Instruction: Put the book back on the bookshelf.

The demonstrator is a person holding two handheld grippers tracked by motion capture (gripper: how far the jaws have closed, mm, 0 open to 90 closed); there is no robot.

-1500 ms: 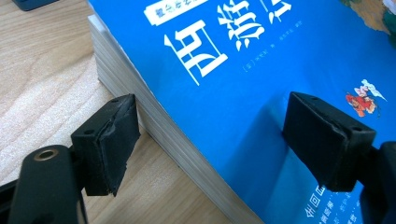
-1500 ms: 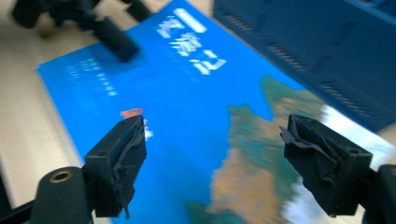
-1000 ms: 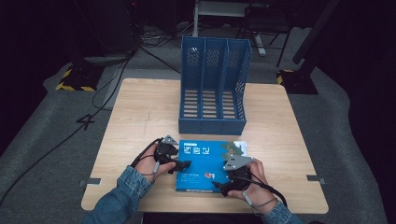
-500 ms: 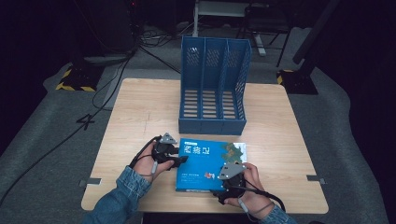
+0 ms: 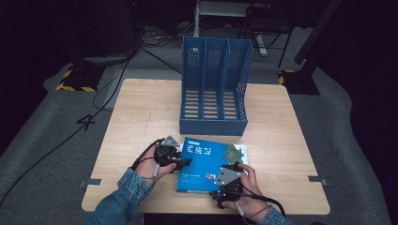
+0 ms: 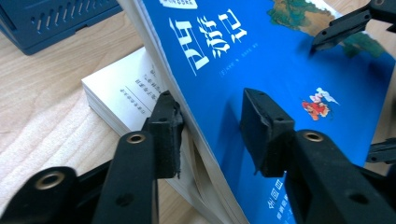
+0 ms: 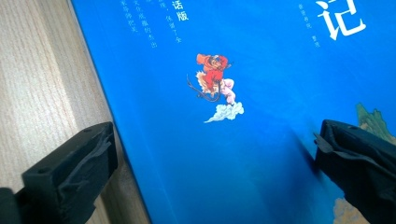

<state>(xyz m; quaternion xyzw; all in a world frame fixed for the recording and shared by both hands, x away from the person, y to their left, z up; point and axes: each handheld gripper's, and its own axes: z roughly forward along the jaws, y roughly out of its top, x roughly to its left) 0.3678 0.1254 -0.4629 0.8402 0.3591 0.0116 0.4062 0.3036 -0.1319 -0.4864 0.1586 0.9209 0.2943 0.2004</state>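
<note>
My left jaws (image 6: 210,135) have just been closing on the blue book's (image 5: 209,161) lifted spine edge, my right jaws (image 7: 210,172) just opened wide astride its cover, the 3-slot file rack (image 5: 213,89) still empty.

left gripper (image 6: 210,135): jaws have just been closing; spine edge of the blue book (image 5: 209,164) now stands between them, one pad under the edge, the other over the front cover, which is tilted up clear of the white book (image 6: 123,93) beneath.

right gripper (image 5: 228,180): jaws have just been opening to full spread; now straddling the near part of the blue cover, one pad over the table (image 7: 42,79) beside the book's edge, the other against the cover. hand shifted slightly toward the person and lower than a second ago.
</note>
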